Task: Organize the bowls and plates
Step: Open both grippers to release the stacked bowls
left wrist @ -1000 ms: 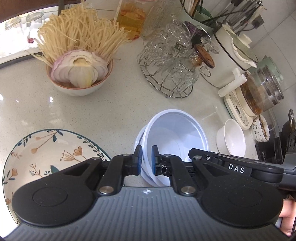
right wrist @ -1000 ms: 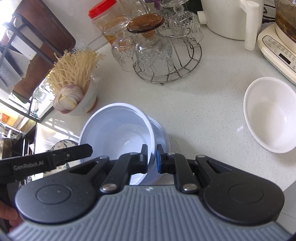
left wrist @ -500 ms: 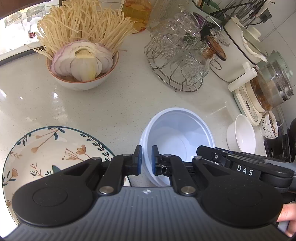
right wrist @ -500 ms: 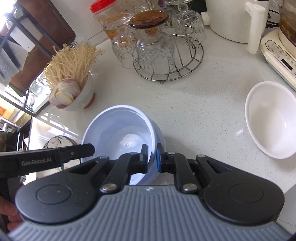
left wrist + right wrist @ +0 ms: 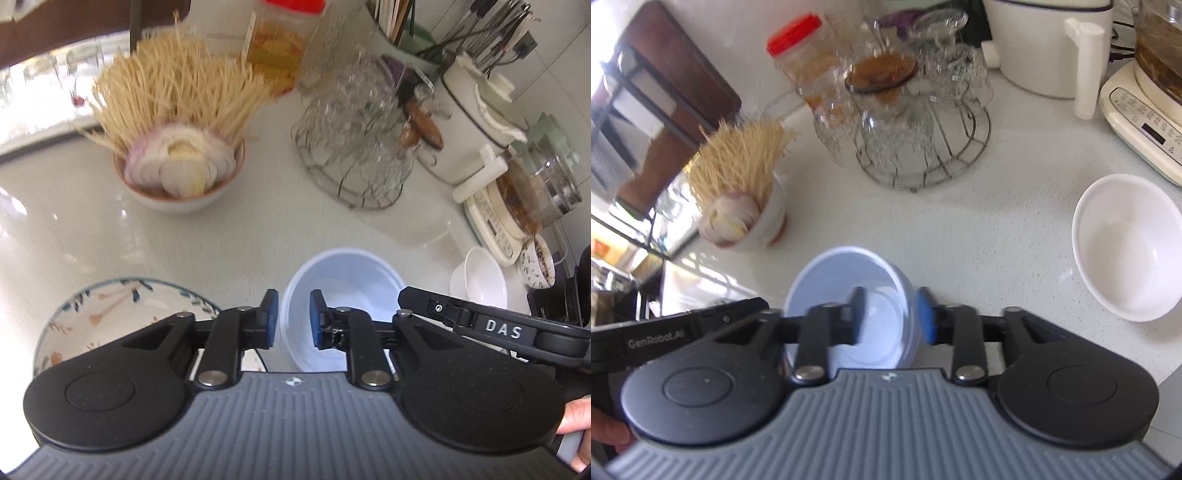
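A pale blue bowl (image 5: 343, 280) sits on the white counter; it also shows in the right wrist view (image 5: 849, 280). My left gripper (image 5: 291, 319) is open, its jaws astride the bowl's near left rim without pressing it. My right gripper (image 5: 892, 319) is open, its jaws astride the bowl's right rim. A floral plate (image 5: 110, 314) lies left of the bowl. A small white bowl (image 5: 1126, 247) sits to the right and shows in the left wrist view (image 5: 480, 280) too.
A bowl of noodles and sliced onion (image 5: 177, 162) stands at the back left. A wire rack of upturned glasses (image 5: 354, 147) stands behind the blue bowl. A white pot (image 5: 476, 122), a kettle base (image 5: 1137, 122) and a red-lidded jar (image 5: 801, 55) line the back.
Both grippers were shut on the blue bowl's rim and have opened. The bowl, tilted over a second one a second ago, now sits level. Both cameras have pulled back a little.
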`<state>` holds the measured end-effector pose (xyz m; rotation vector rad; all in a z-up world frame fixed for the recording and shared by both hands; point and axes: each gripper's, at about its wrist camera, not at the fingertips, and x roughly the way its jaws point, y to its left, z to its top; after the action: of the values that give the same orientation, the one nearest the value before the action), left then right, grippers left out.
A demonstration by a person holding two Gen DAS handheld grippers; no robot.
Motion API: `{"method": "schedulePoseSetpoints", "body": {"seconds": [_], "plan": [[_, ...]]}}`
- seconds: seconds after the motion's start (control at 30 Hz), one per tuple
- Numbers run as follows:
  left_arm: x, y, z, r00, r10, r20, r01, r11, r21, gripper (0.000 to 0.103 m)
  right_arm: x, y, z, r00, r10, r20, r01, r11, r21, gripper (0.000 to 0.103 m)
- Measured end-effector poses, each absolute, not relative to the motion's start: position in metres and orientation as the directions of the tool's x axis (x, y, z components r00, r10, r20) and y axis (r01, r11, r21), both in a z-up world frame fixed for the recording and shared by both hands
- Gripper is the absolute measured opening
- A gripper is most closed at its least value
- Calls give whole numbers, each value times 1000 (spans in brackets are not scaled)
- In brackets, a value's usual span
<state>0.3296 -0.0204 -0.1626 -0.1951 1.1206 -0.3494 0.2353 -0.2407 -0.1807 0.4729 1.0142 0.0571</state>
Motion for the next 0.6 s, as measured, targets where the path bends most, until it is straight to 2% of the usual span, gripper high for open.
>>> {"method": "schedulePoseSetpoints", "body": {"seconds": [0.03,0.33,0.6], "plan": [[329,-20,-158,399,-372,-838,182,928,-325,22,234,-242,-178,549,262,-794,171,895,413,49],[330,-29,-117,476,-391,-788,288,916,-281,34,221,-247,-146,657,210,-724,175,891,418,48],[326,-37,-107,473,-420,-774,359,895,-266,36,198,-252,-120,728,136,-672,204,893,402,48]]}}
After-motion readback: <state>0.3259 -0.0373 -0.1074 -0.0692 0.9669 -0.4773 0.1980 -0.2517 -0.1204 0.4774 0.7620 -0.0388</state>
